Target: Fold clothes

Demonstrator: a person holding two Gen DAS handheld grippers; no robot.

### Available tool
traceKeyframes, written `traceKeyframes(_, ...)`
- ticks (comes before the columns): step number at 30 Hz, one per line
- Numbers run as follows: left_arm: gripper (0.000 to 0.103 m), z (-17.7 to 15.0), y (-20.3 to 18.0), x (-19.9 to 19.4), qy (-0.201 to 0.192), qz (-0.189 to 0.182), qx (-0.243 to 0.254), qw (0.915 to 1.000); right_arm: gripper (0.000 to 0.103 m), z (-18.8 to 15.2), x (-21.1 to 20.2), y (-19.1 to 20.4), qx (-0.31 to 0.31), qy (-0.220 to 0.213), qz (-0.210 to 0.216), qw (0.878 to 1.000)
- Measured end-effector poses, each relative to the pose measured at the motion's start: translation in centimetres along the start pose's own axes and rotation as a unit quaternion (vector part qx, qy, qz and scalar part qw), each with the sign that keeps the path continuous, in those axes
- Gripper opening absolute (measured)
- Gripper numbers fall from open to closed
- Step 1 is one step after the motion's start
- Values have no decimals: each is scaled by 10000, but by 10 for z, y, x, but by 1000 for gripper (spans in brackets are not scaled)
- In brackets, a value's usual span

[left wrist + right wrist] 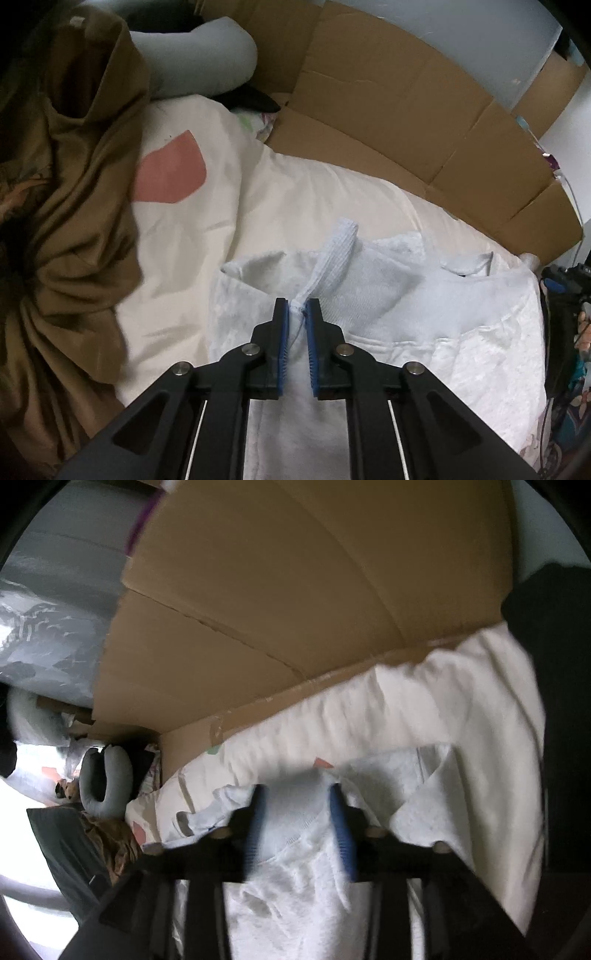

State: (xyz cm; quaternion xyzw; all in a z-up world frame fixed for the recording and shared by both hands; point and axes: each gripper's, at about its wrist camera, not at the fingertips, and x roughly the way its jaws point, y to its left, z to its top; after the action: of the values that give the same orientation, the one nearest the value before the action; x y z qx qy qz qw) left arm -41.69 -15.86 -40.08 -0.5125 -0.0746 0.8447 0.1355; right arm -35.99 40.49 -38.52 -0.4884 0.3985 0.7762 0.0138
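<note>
I am in a bedroom at home: a cream duvet [295, 206] covers the bed, flattened cardboard [388, 96] lines the wall along its far edge, and a grey neck pillow [105, 786] and brown garment [74, 192] lie about.

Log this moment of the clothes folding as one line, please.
left hand-held gripper: shut on ribbed cuff | right hand-held gripper: open, straddling pale blue garment | surface: cream bedding

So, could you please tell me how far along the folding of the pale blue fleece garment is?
Partly done: the pale blue fleece garment lies on the cream bedding with a ribbed cuff folded inward. The left gripper pinches that cuff; the right gripper stands open over fabric. The crumpled brown garment remains unfolded.
</note>
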Motion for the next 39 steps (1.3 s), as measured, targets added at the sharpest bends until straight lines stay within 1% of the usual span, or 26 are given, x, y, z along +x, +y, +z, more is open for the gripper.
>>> traceKeyframes(1,11,0,-2,-1,-6,7,29,10000,48,1,-4,2,-91,-42,26,9999)
traceKeyframes(2,15,0,-3,-2,-10,35,57,10000,49,1,-6,5,-203,-67,6,9998)
traceKeyframes(3,28,0,-5,-3,-14,63,85,9999,50,2,-8,7,-310,-77,-38,9995)
traceKeyframes(4,37,0,-7,-5,-36,75,124,9999,50,2,-9,8,-404,-84,-74,9991)
traceKeyframes(5,53,1,-9,-7,-73,74,172,9998,51,1,-9,9,-473,-85,-96,9988)
traceKeyframes(6,59,2,-12,-7,-108,70,236,9996,51,1,-8,9,-538,-74,-122,9984)
traceKeyframes(9,59,7,-18,-5,-98,34,389,9992,51,-1,3,11,-751,31,-251,9969)
traceKeyframes(15,59,18,-21,15,50,31,440,9990,51,-5,32,18,-1347,271,-567,9889)
traceKeyframes(18,59,24,-19,25,125,27,400,9991,51,-6,45,21,-1672,269,-766,9826)
traceKeyframes(20,59,26,-19,32,197,-14,418,9989,52,-6,52,21,-1777,218,-871,9800)
traceKeyframes(21,59,27,-21,36,234,-66,448,9987,54,-6,55,21,-1774,214,-865,9801)
traceKeyframes(25,59,31,-25,50,373,-268,562,9974,56,-3,65,23,-1900,214,-836,9780)
traceKeyframes(26,59,31,-25,52,382,-279,571,9972,57,-3,67,24,-1944,222,-828,9772)
traceKeyframes(27,53,30,-25,53,355,-270,589,9973,58,-3,69,25,-1998,231,-834,9760)
traceKeyframes(28,44,30,-26,52,308,-228,619,9973,58,-3,71,27,-2074,229,-860,9742)
traceKeyframes(29,25,30,-26,51,267,-174,655,9973,57,-3,73,29,-2146,228,-894,9723)
traceKeyframes(30,15,30,-26,49,234,-108,667,9974,48,-4,74,30,-2203,222,-944,9706)
traceKeyframes(31,13,29,-25,47,201,-87,683,9974,39,-4,74,30,-2232,208,-989,9695)
traceKeyframes(32,10,29,-24,44,163,-106,717,9972,17,-3,73,30,-2229,201,-1007,9694)
traceKeyframes(33,7,29,-24,41,125,-124,750,9970,12,-3,72,29,-2226,194,-1026,9693)
traceKeyframes(37,7,28,-26,23,-151,-116,899,9958,9,-4,61,34,-2407,71,-984,9656)
traceKeyframes(38,7,28,-27,19,-213,-102,924,9954,5,-4,56,35,-2439,18,-979,9648)
traceKeyframes(39,6,27,-28,15,-270,-98,943,9951,5,-4,51,36,-2465,-47,-982,9641)
